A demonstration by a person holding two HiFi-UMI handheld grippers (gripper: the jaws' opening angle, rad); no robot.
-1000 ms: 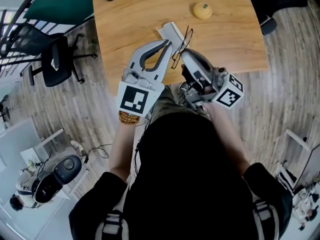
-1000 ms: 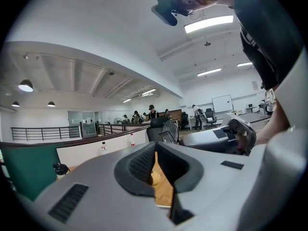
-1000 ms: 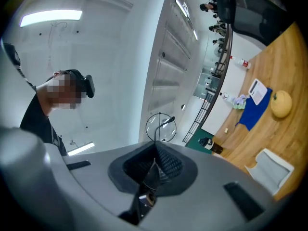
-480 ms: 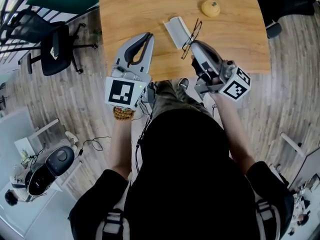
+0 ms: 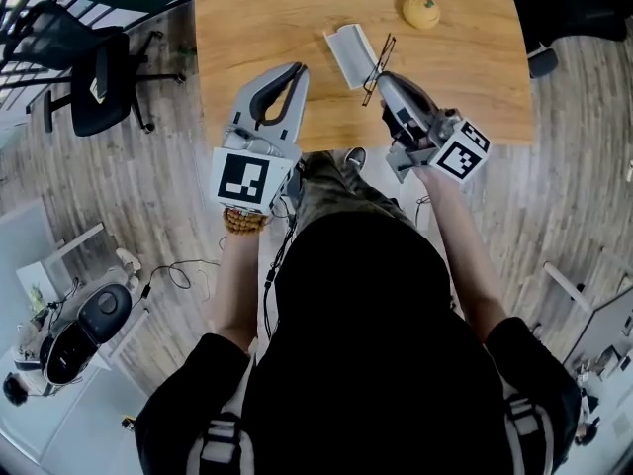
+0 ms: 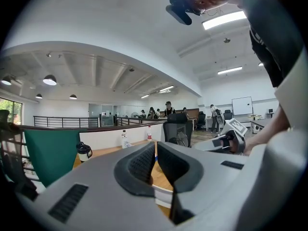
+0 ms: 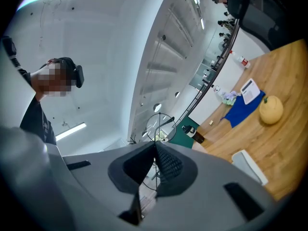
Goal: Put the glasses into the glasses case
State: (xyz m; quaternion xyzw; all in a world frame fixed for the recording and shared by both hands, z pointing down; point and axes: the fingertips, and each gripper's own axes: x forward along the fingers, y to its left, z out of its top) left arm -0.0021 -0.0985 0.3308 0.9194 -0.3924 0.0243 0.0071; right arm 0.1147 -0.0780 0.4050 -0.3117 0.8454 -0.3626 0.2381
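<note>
Wooden bench [image 5: 247, 28]: right hand-held gripper [image 5: 386, 79] clenched on glasses [image 5: 377, 59] beside glasses case [image 5: 348, 55]; left hand-held gripper [image 5: 295, 70] closed, empty.

On the table [image 5: 257, 28], the glasses case [image 5: 348, 55] lies just left of the glasses [image 5: 380, 55].

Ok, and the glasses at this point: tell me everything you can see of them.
The glasses have a thin dark wire frame with round clear lenses; one lens ring shows just past the jaw tips in the right gripper view. The right gripper is shut on the frame and holds them tilted above the wooden table, beside the right edge of the light grey glasses case. Whether they touch the case cannot be told. Nothing else touches them.
</note>
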